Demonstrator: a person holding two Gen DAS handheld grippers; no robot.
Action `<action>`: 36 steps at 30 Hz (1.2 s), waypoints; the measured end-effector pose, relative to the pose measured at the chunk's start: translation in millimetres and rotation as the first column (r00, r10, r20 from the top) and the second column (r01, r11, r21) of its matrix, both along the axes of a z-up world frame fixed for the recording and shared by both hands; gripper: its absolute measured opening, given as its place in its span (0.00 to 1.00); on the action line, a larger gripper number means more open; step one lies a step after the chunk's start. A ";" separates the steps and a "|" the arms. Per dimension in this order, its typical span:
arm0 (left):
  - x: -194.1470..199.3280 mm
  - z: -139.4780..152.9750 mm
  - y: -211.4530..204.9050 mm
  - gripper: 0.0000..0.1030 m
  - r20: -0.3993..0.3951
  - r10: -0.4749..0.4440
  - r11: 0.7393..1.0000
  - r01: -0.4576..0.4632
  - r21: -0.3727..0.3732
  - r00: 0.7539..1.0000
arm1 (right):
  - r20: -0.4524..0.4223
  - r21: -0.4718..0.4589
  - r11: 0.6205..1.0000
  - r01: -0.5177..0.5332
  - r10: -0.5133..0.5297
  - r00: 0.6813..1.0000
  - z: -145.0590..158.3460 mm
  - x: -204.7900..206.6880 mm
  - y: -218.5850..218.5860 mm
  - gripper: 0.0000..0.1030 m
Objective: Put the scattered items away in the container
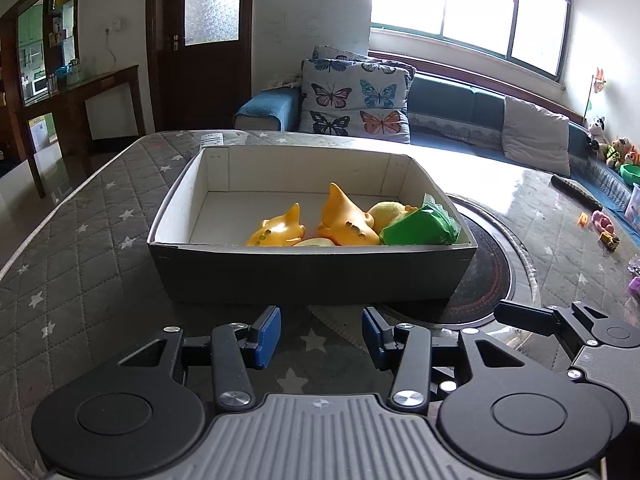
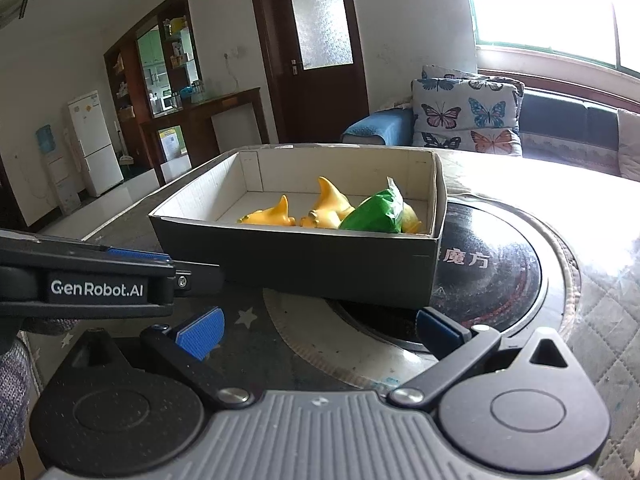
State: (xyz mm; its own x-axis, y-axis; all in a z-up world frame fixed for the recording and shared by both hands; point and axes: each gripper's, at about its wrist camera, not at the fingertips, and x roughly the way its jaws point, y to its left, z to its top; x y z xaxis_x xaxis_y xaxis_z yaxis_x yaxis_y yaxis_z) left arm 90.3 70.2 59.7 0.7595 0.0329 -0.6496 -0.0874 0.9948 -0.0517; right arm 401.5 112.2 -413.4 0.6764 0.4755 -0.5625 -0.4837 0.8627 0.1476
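Observation:
A dark cardboard box with a white inside stands on the quilted table; it also shows in the right wrist view. In it lie two yellow-orange toy animals, a yellow ball and a green packet; the packet and toys also show from the right. My left gripper is open and empty, just in front of the box. My right gripper is open and empty, in front of the box's near right corner. The left gripper's side shows at left.
A round black hotplate is set in the table under the box's right end. Small toys and a dark remote lie at the table's right side. A sofa with a butterfly cushion stands behind.

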 end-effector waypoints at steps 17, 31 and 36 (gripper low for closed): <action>4.1 -1.8 -5.2 0.46 -0.012 0.008 1.000 -0.008 0.010 1.000 | -0.034 -0.005 1.000 -0.005 0.005 0.999 -2.4 3.0 3.9 1.00; 8.5 -2.9 -3.7 0.45 -0.024 0.015 1.000 -0.015 0.014 1.000 | -0.050 -0.025 1.000 0.016 -0.017 0.999 -3.0 14.8 3.8 1.00; 12.0 -2.3 -2.2 0.45 -0.023 0.017 1.000 -0.017 0.017 1.000 | -0.055 -0.025 1.000 0.018 -0.020 0.998 -2.9 19.5 5.4 1.00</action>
